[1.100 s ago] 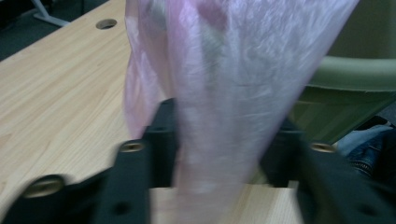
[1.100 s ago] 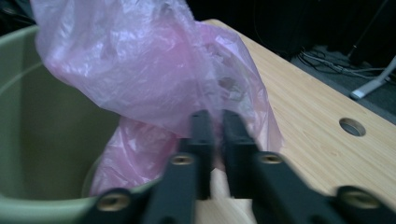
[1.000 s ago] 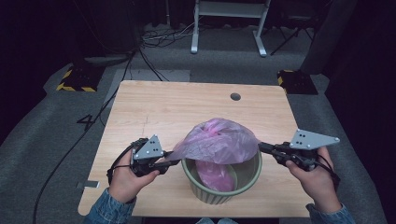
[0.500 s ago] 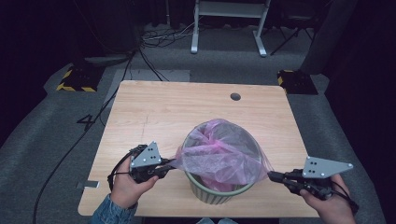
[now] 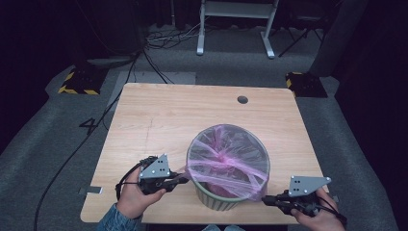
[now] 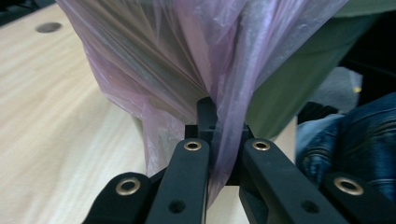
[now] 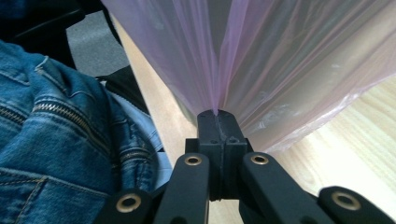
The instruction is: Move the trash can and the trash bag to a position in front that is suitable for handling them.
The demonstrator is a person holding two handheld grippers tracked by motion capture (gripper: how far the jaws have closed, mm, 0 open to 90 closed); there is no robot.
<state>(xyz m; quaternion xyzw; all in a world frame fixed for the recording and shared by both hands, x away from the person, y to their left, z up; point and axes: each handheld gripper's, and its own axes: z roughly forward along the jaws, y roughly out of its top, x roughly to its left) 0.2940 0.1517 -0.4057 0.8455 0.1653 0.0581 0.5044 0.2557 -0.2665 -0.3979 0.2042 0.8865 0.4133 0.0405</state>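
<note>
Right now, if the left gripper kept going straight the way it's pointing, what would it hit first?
Likely the green bin's side wall: the left gripper, shut on the pink bag, points straight at it.

— What sort of room am I looking into here?

— I read it as a recording studio or lab bay, not a home. I see one bare wooden table [image 5: 159, 115] on grey carpet [image 5: 43, 159], with a round cable hole [image 5: 242, 99] near its far right corner. Past the far edge stands a white metal frame [image 5: 235, 26], and loose cables [image 5: 159, 45] run across the floor there.

— Anything else pointing that way?

— Yes. Black blocks with yellow-black hazard stripes [image 5: 76, 84] sit on the floor off both far corners, a "4" [image 5: 89, 126] is marked on the carpet beside the left edge, and the surroundings are blacked out.
</note>
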